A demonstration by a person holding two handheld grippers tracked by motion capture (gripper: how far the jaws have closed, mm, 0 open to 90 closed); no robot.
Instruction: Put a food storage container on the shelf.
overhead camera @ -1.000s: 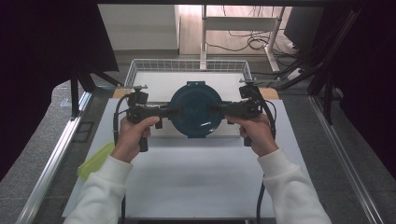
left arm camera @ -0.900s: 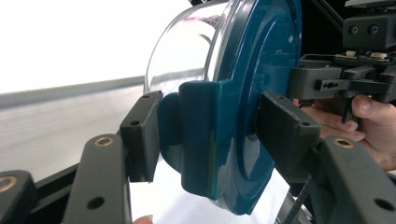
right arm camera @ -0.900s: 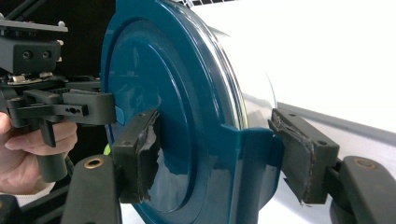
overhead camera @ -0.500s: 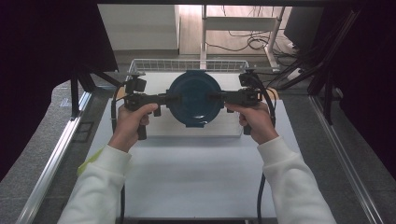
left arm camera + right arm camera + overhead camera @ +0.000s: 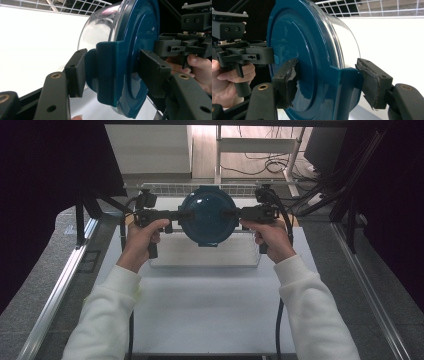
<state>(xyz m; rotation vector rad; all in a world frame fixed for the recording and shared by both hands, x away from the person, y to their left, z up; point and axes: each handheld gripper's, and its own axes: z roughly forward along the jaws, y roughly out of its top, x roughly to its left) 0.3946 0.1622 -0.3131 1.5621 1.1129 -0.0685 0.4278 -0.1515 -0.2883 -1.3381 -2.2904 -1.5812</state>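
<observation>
We are holding a round clear container with a dark blue lid [image 5: 208,216] up in the air, between our two grippers. The left gripper [image 5: 110,72] is squeezing the blue clip on one side, and the right gripper [image 5: 327,82] is squeezing the clip on the other side. We cannot tell what is inside. Under it a clear bin [image 5: 205,255] is sitting on the white table [image 5: 205,310]. Behind it a wire basket [image 5: 165,189] is standing at the far edge.

I count: one blue-lidded bowl [image 5: 208,215], frame centre; two grippers, left [image 5: 183,214] and right [image 5: 231,212]; one wire basket [image 5: 165,189], upper centre.
</observation>
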